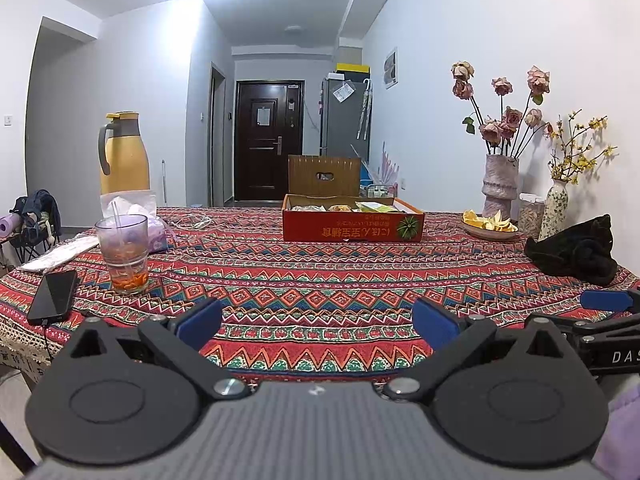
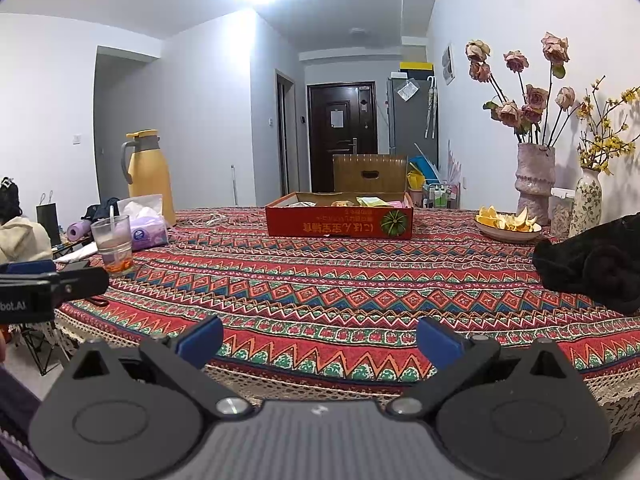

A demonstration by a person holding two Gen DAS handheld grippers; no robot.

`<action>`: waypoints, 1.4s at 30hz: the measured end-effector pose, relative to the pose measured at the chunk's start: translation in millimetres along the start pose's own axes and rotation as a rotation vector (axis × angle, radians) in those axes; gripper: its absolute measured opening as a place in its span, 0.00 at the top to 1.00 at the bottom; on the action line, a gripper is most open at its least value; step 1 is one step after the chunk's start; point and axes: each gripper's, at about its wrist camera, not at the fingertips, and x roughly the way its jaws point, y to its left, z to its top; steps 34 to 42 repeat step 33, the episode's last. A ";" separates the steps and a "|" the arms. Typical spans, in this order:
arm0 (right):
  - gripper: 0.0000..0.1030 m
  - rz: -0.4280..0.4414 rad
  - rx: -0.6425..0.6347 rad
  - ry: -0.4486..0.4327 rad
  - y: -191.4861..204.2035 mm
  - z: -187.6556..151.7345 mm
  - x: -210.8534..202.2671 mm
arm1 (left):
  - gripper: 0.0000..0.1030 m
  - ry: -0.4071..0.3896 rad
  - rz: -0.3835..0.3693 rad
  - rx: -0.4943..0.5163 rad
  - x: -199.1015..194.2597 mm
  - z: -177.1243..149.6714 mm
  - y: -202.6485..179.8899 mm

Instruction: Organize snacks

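Your left gripper (image 1: 316, 320) and right gripper (image 2: 320, 340) both gape empty; bare tablecloth (image 1: 320, 272) reaches the red box (image 1: 352, 224) of what look like snacks (image 1: 360, 208), glass (image 1: 122, 252) left.

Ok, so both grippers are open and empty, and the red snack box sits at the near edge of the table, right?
Not quite: the red snack box sits at the far side of the table, as the left wrist view shows. Both grippers, left and right, are open and empty.
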 end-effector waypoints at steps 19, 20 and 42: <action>0.00 -0.001 -0.001 0.000 0.3 -0.4 0.1 | 0.00 0.000 0.000 -0.001 0.3 -0.2 1.3; 0.00 -0.001 -0.001 -0.001 0.4 -0.4 -0.1 | 0.00 -0.001 0.002 0.000 0.4 -0.2 1.4; 0.00 0.006 -0.005 0.001 0.3 1.6 1.9 | 0.00 -0.010 0.002 0.011 -2.2 0.6 -1.1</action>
